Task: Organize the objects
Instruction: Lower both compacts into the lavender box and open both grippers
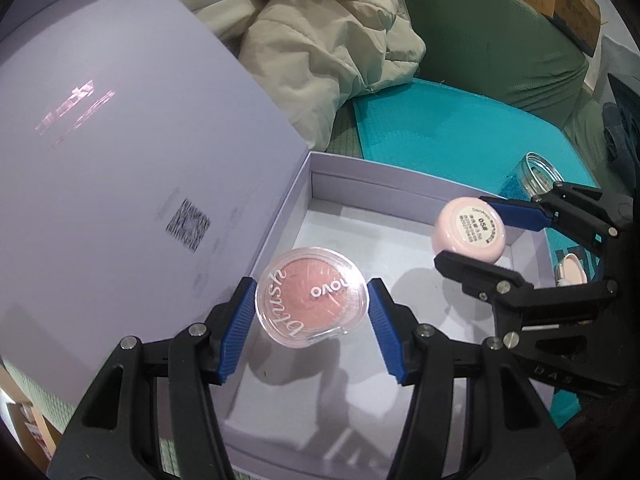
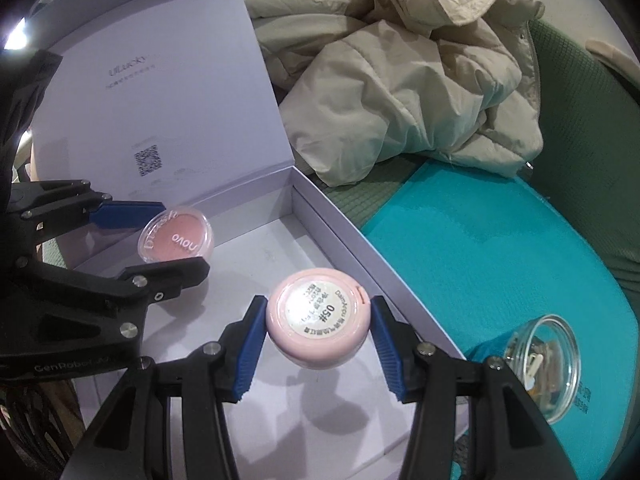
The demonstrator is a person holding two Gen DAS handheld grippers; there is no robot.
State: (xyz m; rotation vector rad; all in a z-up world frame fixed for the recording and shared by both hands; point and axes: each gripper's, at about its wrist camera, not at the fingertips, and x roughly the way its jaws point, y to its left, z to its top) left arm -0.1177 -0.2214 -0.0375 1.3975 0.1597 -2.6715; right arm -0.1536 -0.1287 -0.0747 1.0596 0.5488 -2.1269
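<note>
left tongs (image 1: 312, 312) clamped on clear round blush compact (image 1: 311, 296), right tongs (image 2: 318, 340) on glossy pink pot (image 2: 317, 317)

Open box (image 2: 340, 216) sits with its lid (image 2: 160, 92) up at 10 o'clock, jacket (image 2: 400, 92) at 12, jar (image 2: 548, 364) on the mat (image 2: 500, 248) at 4.

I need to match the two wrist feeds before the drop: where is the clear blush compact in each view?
Left wrist: the blush compact sits low centre, held between the left gripper pads, above the box floor.
Right wrist: the blush compact is at mid-left, in the left gripper reaching in from the left edge.
Shared landmark: the QR code on the open lid of the lavender box.
</note>
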